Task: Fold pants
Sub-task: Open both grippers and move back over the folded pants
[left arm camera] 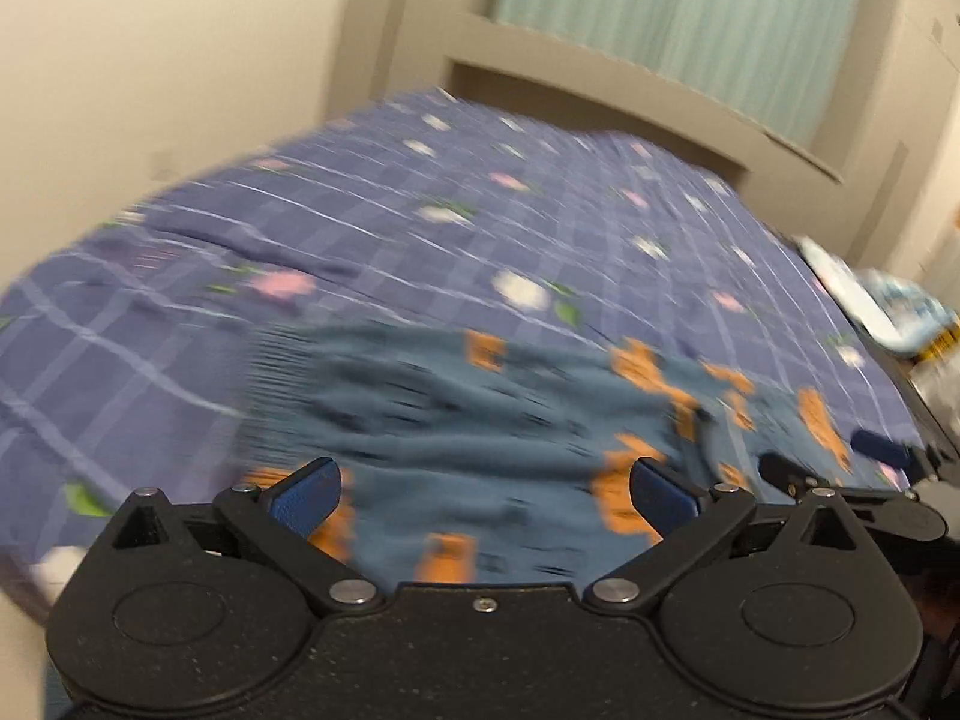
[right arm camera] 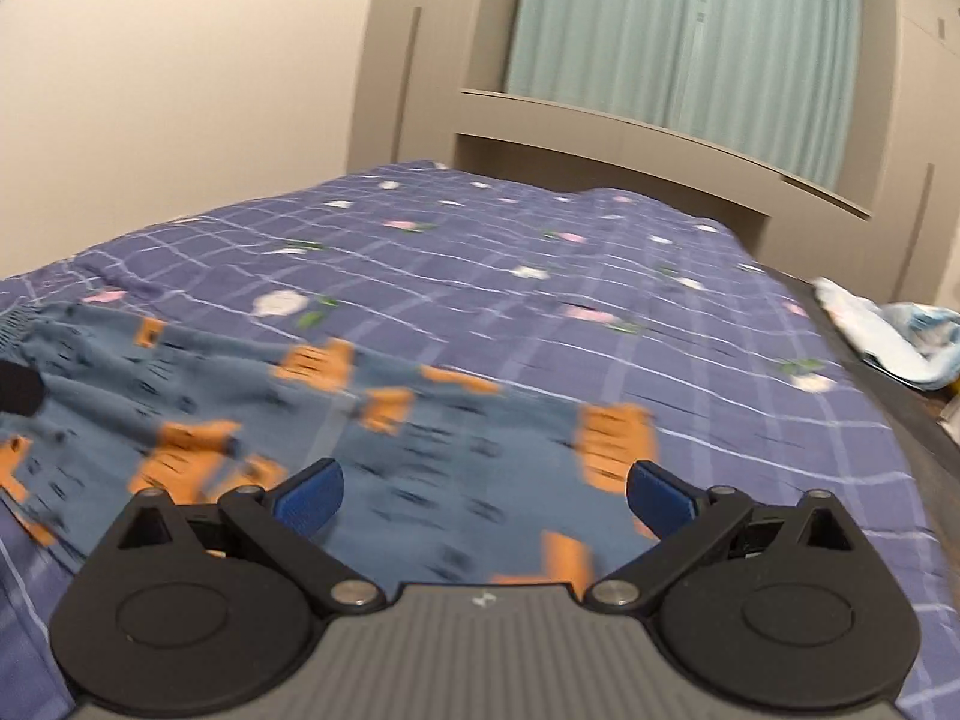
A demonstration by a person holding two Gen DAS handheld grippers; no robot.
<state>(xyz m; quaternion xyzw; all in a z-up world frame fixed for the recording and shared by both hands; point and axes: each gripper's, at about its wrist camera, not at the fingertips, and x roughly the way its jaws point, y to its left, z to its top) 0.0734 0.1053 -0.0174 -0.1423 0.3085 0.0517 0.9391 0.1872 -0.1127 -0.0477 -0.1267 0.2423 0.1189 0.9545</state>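
Observation:
Blue pants with orange patches (left arm camera: pixel 480 420) lie spread on the bed, elastic waistband to the left. They also show in the right wrist view (right arm camera: pixel 420 450). My left gripper (left arm camera: pixel 483 495) is open and empty, just above the waist end of the pants. My right gripper (right arm camera: pixel 483 495) is open and empty, above the leg end. The right gripper's fingertips (left arm camera: pixel 882 447) show at the right edge of the left wrist view. Both views are motion-blurred.
The bed cover (right arm camera: pixel 540 252) is purple checked with flowers. A beige wall is to the left, a headboard shelf (right arm camera: pixel 660 132) and green curtain behind. A dark ledge with white and light blue cloth (right arm camera: pixel 888 330) runs along the bed's right side.

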